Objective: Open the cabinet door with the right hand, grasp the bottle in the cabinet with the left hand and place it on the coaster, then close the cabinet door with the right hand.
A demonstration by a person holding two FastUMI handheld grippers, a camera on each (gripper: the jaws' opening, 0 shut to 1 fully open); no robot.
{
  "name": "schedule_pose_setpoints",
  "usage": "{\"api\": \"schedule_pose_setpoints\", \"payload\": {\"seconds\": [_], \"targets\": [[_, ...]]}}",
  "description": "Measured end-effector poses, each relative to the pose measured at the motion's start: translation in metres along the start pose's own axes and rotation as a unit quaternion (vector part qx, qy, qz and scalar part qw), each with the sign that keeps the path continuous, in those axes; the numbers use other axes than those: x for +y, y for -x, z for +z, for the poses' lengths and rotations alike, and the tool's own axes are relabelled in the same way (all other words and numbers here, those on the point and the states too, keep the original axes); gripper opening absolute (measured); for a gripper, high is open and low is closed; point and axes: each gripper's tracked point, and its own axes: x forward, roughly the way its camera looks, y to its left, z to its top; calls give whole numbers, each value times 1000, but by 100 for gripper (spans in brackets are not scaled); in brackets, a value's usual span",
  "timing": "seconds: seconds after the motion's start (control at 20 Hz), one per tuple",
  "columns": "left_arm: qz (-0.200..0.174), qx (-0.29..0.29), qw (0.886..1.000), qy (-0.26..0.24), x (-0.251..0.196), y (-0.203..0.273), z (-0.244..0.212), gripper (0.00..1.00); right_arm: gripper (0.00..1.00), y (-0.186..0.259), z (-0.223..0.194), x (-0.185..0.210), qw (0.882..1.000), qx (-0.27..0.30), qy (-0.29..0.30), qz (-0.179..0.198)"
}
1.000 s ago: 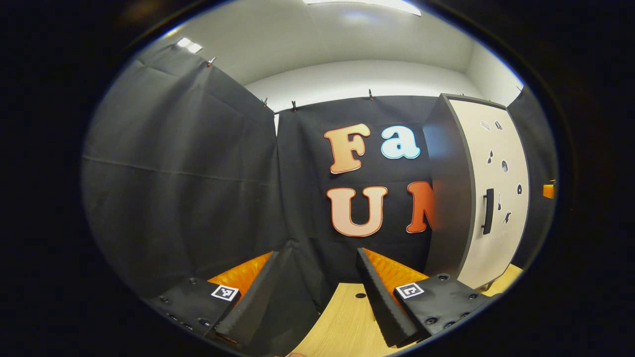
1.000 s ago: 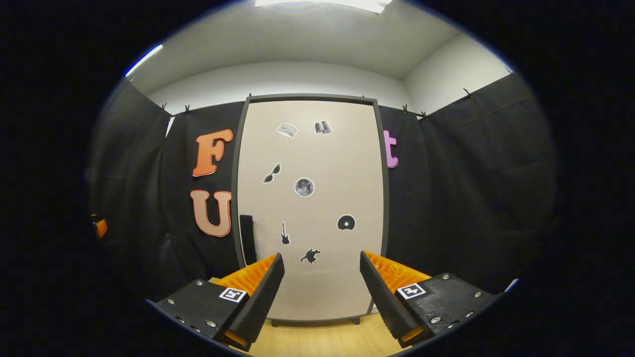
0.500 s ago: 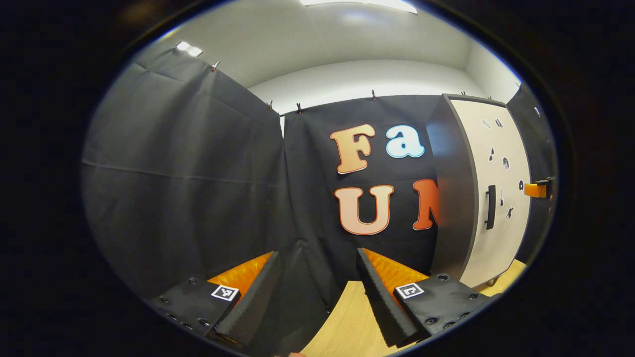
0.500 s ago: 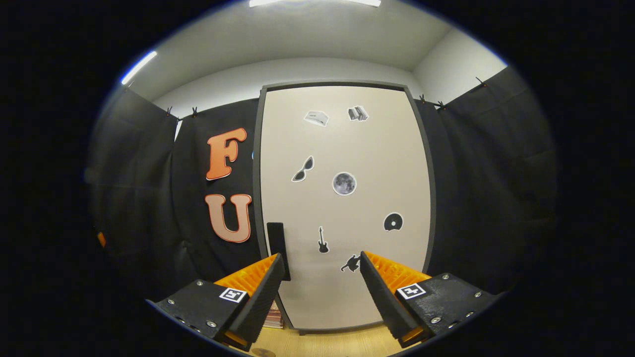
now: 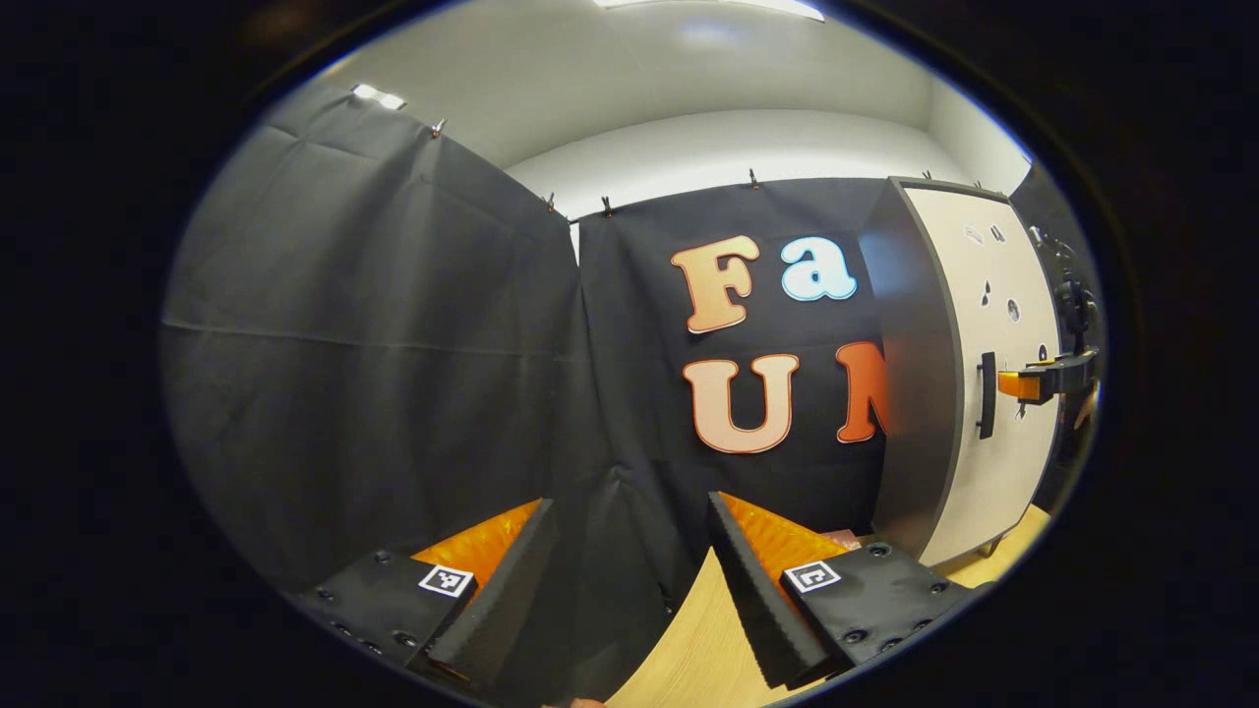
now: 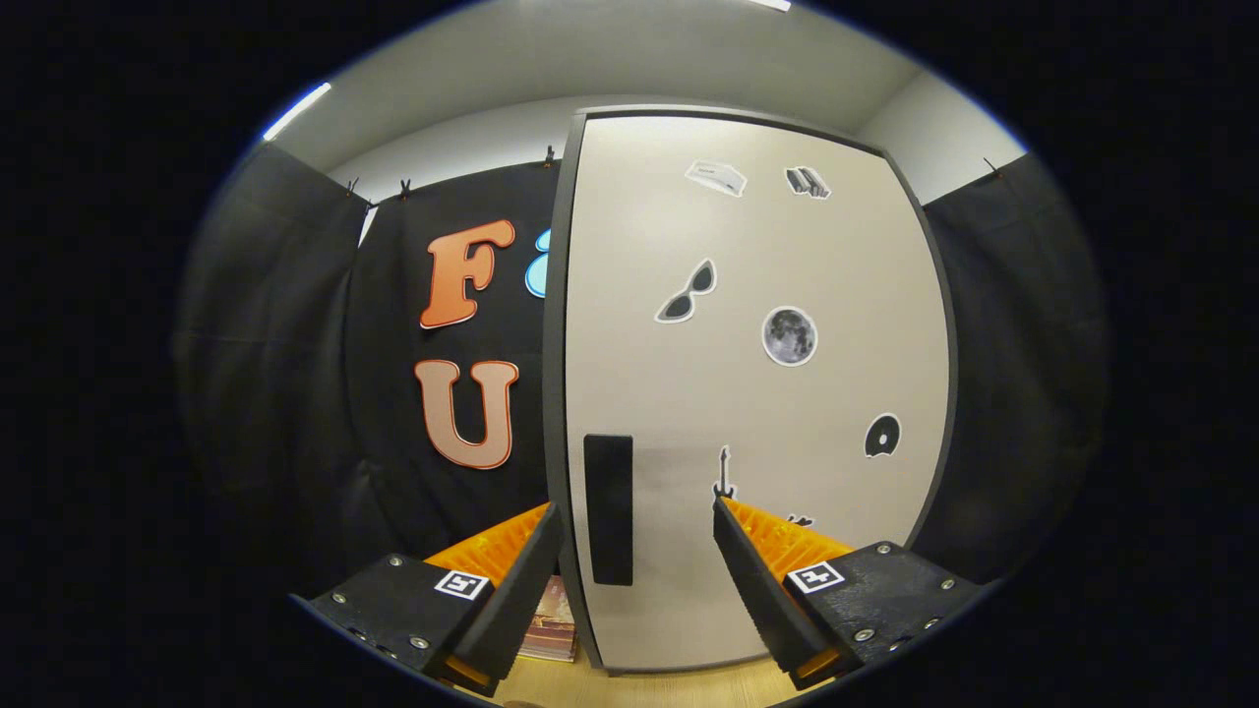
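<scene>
Right gripper is seen nearest in the right gripper view, fingers spread wide, nothing held, w/ the dark door handle framed between them but not yet touched. Cabinet door is shut (stickers on its pale front), so step 1, opening, is judged not yet done. A stack of what looks like books sits on the table just beside the cabinet's left foot.

Left gripper is also spread and empty, held low over the table edge, aimed at the booth wall. Farther off in that view the cabinet is seen side-on, w/ the right gripper near the handle.

Bottle is presumably inside the shut cabinet, hidden; coaster can't be made out.

Risks: fingers closing off-centre could slip off the narrow handle; pull at a bad angle could drag or tip the cabinet; door swing could be blocked by the left gripper if it's brought in too early.
</scene>
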Motion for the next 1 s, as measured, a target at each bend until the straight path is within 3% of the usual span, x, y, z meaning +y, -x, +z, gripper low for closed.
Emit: {"api": "schedule_pose_setpoints", "payload": {"seconds": [0.35,0.75,0.9,1.0], "targets": [[24,14,1000,-2,27,4,-13,98,94,-42,-21,0,1000,25,11,-14],[39,18,999,-1,41,10,-16,98,61,-61,-30,6,999,41,23,-13],[41,18,999,-2,41,13,-17,98,39,-59,-30,9,999,40,17,-6],[40,20,999,-1,41,15,-18,98,36,-58,-30,9,999,41,14,3]]}}
